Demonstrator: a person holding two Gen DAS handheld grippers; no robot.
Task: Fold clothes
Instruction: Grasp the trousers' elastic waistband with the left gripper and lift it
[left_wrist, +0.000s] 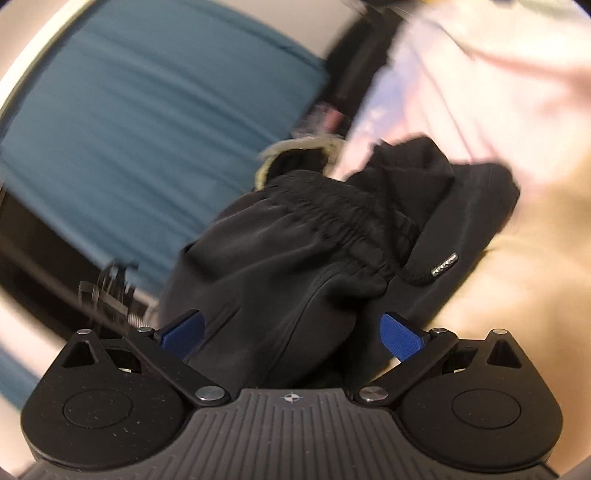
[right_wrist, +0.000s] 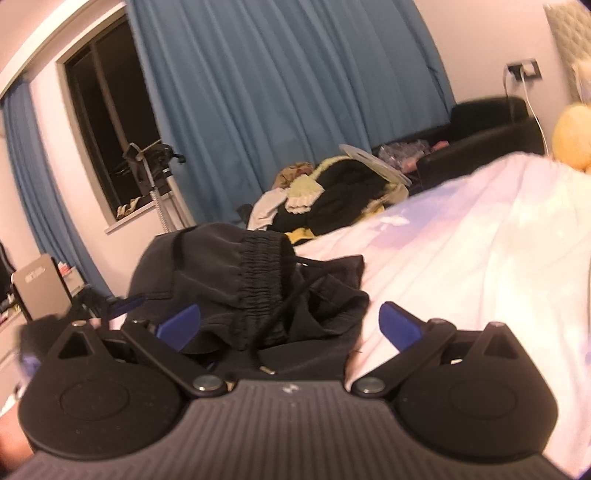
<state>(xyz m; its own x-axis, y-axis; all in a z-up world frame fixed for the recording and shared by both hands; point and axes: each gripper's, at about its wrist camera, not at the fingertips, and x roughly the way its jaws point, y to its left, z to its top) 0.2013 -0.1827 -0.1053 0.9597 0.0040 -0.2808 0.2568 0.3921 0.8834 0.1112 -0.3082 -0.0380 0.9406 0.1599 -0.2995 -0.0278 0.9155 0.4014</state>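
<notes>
- Left wrist view: left gripper (left_wrist: 291, 332) at lower centre of frame, blue fingers (left_wrist: 400, 341) spread wide; black shorts (left_wrist: 295, 266) bunched in the gap between them, cloth lying against both pads but jaws not pinched on it
- Shorts fill the middle of this frame; gathered elastic waistband (left_wrist: 343, 225) runs across the centre, slanting down to the right; drawstring with a metal tip (left_wrist: 444, 264) lies right of centre on the black fabric
- Pale bedsheet (left_wrist: 517, 92) takes the upper right and right edge; blue curtain (left_wrist: 147, 110) fills the upper left, heavily blurred
- Right wrist view: right gripper (right_wrist: 290, 328) at lower centre, fingers (right_wrist: 400, 325) also set wide apart; shorts (right_wrist: 258, 288) heaped between and just beyond them; left pad is against the cloth, right pad stands clear of it over the sheet
- Waistband (right_wrist: 264, 266) stands upright in the centre of this frame; drawstring (right_wrist: 280, 314) trails down toward the gripper body
- Shorts rest on the near left edge of the bedsheet (right_wrist: 480, 240), which spreads across the right half
- Behind, mid-frame: pile of clothes (right_wrist: 332, 192), black and yellow-green; dark window (right_wrist: 107, 122) at upper left; blue curtain (right_wrist: 277, 92) across the top; black sofa (right_wrist: 487, 133) at upper right; yellow plush (right_wrist: 572, 136) at the right edge
</notes>
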